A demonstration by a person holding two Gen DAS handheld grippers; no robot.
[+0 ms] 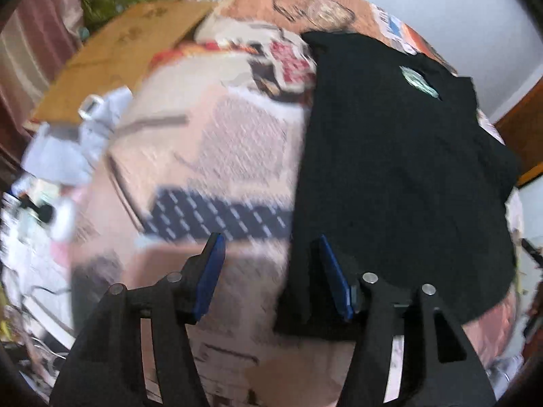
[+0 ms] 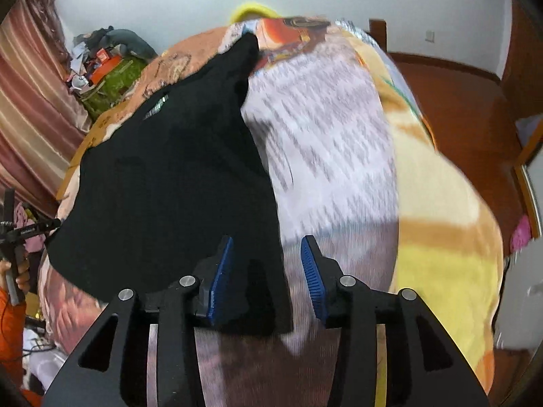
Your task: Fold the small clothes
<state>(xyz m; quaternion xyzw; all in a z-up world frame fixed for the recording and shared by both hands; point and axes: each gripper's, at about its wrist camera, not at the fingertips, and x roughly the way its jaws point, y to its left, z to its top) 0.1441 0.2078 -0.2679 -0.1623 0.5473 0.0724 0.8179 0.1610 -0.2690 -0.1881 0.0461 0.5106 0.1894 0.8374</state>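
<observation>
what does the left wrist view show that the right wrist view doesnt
Only the left wrist view shows the flat cardboard sheet and the crumpled pale blue garment beside it. Only the right wrist view shows the red-brown floor, a wall socket and the yellow part of the blanket. Both show the black garment lying on the patterned blanket, a striped curtain at the left, and an open gripper, left and right, near the garment's bottom corners.

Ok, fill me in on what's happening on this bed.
A person holds tongs in each hand over a black T-shirt spread flat on a patterned blanket. The left tongs are open at the shirt's near left corner, the right tongs open at its near right corner. Neither grips cloth yet, and no fold has been made. Both views are motion-blurred.
</observation>
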